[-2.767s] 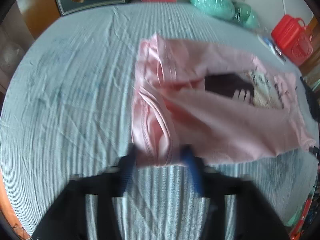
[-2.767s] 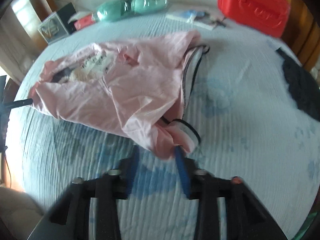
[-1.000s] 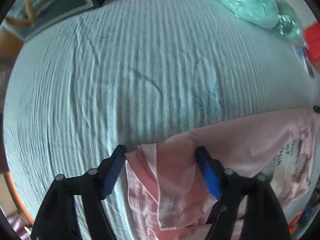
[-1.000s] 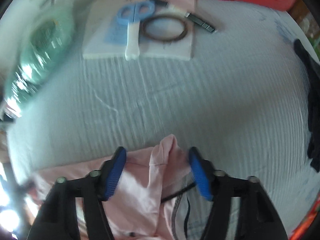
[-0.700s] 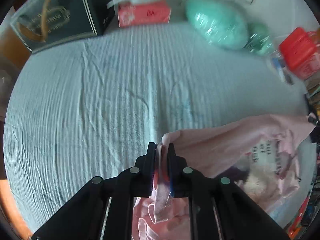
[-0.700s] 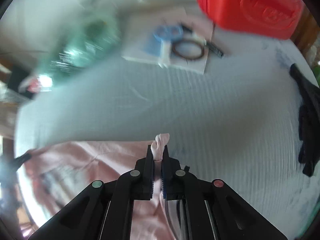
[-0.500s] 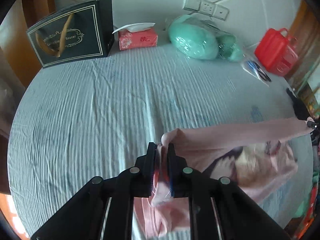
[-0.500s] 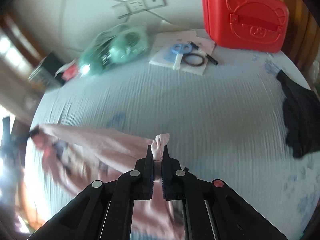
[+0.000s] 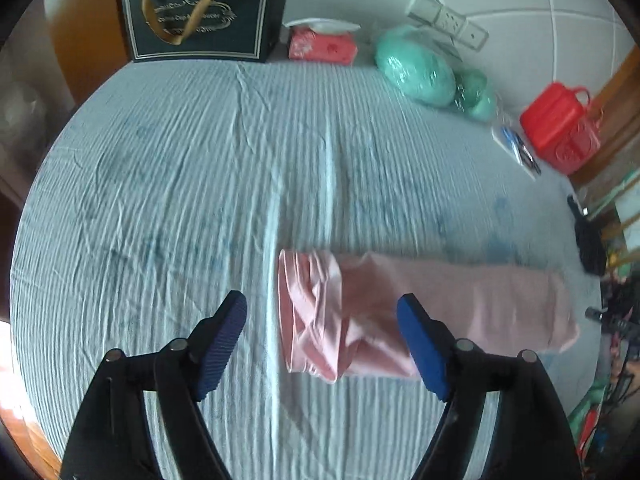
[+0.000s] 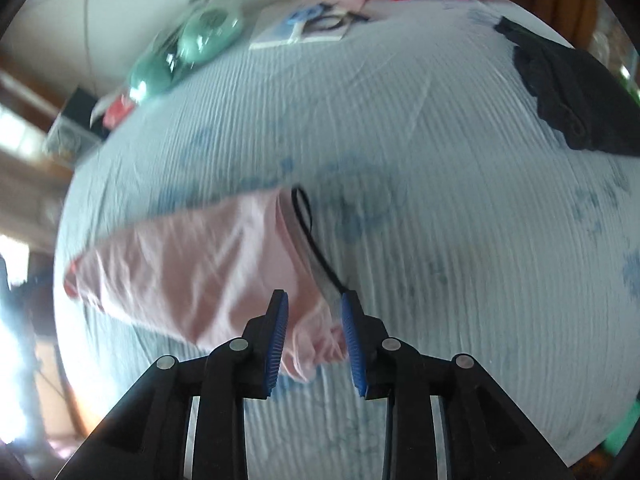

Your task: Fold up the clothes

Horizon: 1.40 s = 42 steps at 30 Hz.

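A pink garment (image 9: pixel 420 312) lies on the light blue bedsheet (image 9: pixel 200 200) as a long folded band running left to right. My left gripper (image 9: pixel 322 312) is wide open above its left end, touching nothing. In the right wrist view the pink garment (image 10: pixel 192 272) stretches to the left, with a black-trimmed edge (image 10: pixel 308 224) on its right side. My right gripper (image 10: pixel 314 312) is open, with a bunched corner of the garment loose between its blue pads (image 10: pixel 278 332).
A dark gift bag (image 9: pixel 204 12), a red tissue pack (image 9: pixel 322 42), green wrapped bundles (image 9: pixel 420 68) and a red case (image 9: pixel 560 132) line the far edge. A black garment (image 10: pixel 572 96) lies at the right. Scissors and small items (image 10: pixel 308 26) sit on a white card.
Both grippers were shut on the lifted, stretched garment half a second ago. Now both have opened and the garment lies flat on the sheet as a folded band.
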### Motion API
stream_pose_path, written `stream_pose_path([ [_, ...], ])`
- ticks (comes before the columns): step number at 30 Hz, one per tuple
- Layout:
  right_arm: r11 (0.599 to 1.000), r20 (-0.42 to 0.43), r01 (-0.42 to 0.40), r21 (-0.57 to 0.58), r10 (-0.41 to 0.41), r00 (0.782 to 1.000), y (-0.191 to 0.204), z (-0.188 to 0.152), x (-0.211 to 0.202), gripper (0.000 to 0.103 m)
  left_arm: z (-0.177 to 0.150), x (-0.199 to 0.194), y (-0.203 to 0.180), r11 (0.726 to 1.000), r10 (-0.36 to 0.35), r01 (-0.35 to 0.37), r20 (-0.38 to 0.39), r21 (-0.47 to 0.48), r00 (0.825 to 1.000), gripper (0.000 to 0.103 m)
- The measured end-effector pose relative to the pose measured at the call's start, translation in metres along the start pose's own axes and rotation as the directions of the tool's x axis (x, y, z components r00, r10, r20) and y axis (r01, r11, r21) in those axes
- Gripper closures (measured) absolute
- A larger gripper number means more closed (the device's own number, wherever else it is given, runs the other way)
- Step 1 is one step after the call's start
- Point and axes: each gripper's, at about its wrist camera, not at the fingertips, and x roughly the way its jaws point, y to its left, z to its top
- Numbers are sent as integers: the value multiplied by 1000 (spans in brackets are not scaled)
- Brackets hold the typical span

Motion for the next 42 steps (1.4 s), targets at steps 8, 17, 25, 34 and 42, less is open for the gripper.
stream_pose_path([
  [8, 999, -17, 43, 25, -42, 999, 0, 2, 14, 61, -3, 66, -11, 991, 134, -133, -64, 10, 989, 26],
  [17, 994, -47, 94, -63, -97, 994, 30, 29, 69, 64, -14, 99, -22, 979, 200, -194, -122, 61, 972, 90],
  [25, 947, 16, 311, 83, -313, 950, -6, 43, 59, 85, -17, 81, 30, 970, 213, -223, -98, -100, 972, 79],
  [34, 998, 104, -48, 50, 43, 994, 21, -26, -14, 79, -35, -1, -21, 997, 71, -72, 123, 5, 990, 18],
  [42, 998, -2, 7, 61, -7, 1000, 11, -62, 27, 79, -75, 66, -39, 975, 208, -205, -17, 87, 978, 18],
])
